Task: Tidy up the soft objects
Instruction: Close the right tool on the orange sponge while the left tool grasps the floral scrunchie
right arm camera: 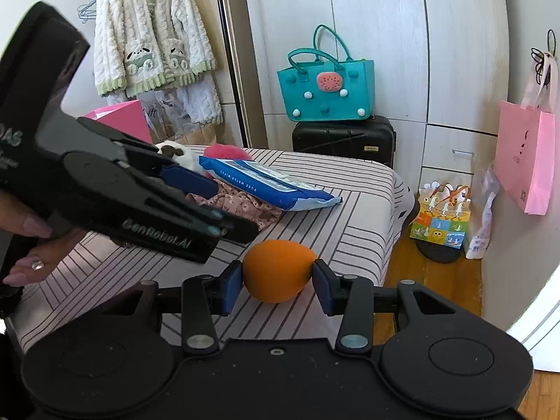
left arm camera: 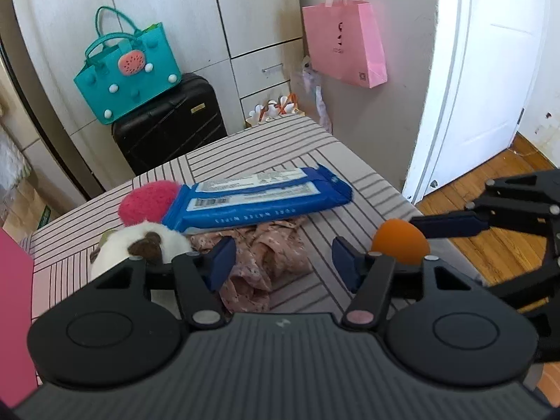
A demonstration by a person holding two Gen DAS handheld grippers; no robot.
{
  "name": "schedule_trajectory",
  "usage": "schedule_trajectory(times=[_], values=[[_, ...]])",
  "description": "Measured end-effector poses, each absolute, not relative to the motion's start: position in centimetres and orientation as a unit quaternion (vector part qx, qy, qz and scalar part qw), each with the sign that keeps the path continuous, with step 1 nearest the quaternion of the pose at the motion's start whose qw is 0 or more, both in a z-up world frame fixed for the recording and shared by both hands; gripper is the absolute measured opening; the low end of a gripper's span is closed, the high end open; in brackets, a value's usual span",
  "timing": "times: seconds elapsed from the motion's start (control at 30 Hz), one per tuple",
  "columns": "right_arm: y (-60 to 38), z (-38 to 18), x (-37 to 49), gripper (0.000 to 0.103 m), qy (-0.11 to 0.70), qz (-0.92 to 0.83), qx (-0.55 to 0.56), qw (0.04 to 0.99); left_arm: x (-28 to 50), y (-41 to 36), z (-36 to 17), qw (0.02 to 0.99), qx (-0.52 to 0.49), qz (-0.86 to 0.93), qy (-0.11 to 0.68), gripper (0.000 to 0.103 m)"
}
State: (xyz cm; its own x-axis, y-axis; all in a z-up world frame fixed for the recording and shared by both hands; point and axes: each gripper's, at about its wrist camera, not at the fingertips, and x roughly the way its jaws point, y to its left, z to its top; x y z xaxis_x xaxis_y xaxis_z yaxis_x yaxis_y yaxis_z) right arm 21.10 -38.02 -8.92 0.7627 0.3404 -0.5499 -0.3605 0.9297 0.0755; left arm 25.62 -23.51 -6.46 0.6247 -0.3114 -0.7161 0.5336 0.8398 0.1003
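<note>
My right gripper (right arm camera: pixel 277 281) is shut on an orange egg-shaped sponge (right arm camera: pixel 278 270) and holds it just above the striped bed (right arm camera: pixel 350 231). The sponge also shows in the left wrist view (left arm camera: pixel 400 241), at the tip of the right gripper. My left gripper (left arm camera: pixel 283 262) is open and empty, over a crumpled pink floral cloth (left arm camera: pixel 266 266). A blue wipes pack (left arm camera: pixel 259 199) lies behind the cloth, partly on a pink fluffy ball (left arm camera: pixel 147 201). A white and brown plush toy (left arm camera: pixel 140 248) sits at the left, partly hidden by my left finger.
A teal tote bag (left arm camera: pixel 129 70) stands on a black suitcase (left arm camera: pixel 171 122) beyond the bed. A pink paper bag (left arm camera: pixel 344 45) hangs on the wall. A white door (left arm camera: pixel 490 70) and wooden floor (left arm camera: pixel 490 224) are at the right. A pink box (left arm camera: pixel 14 315) is at the left edge.
</note>
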Motion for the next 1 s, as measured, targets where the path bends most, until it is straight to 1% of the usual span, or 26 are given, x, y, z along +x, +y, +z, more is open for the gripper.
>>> schedule_trajectory(times=[0.1, 0.23, 0.3, 0.4, 0.43, 0.47, 0.5, 0.53, 0.57, 0.73, 1.0], values=[[-37.9, -9.0, 21.3, 0.049, 0.29, 0.191, -0.02, 0.938, 26.4, -23.5, -6.8, 0.887, 0.151, -0.233, 0.37, 0.06], [-37.7, -9.2, 21.5, 0.049, 0.291, 0.193, -0.022, 0.937, 26.3, -24.2, -7.1, 0.884, 0.174, -0.242, 0.359, 0.061], [-37.8, -9.3, 21.5, 0.049, 0.291, 0.194, -0.018, 0.937, 26.5, -24.2, -7.2, 0.881, 0.17, -0.244, 0.367, 0.061], [-37.9, -9.2, 21.5, 0.049, 0.293, 0.195, -0.015, 0.936, 26.3, -24.3, -7.4, 0.886, 0.175, -0.236, 0.359, 0.06], [-37.9, -9.2, 21.5, 0.049, 0.293, 0.196, -0.014, 0.936, 26.4, -24.3, -7.5, 0.887, 0.178, -0.232, 0.357, 0.053], [-37.9, -9.2, 21.5, 0.049, 0.293, 0.196, -0.014, 0.936, 26.3, -24.4, -7.6, 0.889, 0.183, -0.226, 0.354, 0.041], [-37.9, -9.2, 21.6, 0.049, 0.293, 0.195, -0.014, 0.936, 26.3, -24.4, -7.7, 0.889, 0.19, -0.221, 0.353, 0.034], [-38.0, -9.2, 21.5, 0.049, 0.294, 0.195, -0.014, 0.936, 26.3, -24.4, -7.8, 0.887, 0.195, -0.224, 0.353, 0.017], [-37.9, -9.2, 21.4, 0.049, 0.293, 0.195, -0.016, 0.936, 26.1, -24.3, -7.8, 0.883, 0.193, -0.237, 0.357, 0.011], [-37.9, -9.1, 21.1, 0.049, 0.294, 0.196, -0.014, 0.935, 24.9, -22.7, -7.2, 0.885, 0.163, -0.253, 0.354, 0.006], [-37.7, -9.0, 20.1, 0.049, 0.299, 0.2, -0.016, 0.933, 22.6, -20.3, -6.7, 0.877, 0.11, -0.279, 0.374, 0.005]])
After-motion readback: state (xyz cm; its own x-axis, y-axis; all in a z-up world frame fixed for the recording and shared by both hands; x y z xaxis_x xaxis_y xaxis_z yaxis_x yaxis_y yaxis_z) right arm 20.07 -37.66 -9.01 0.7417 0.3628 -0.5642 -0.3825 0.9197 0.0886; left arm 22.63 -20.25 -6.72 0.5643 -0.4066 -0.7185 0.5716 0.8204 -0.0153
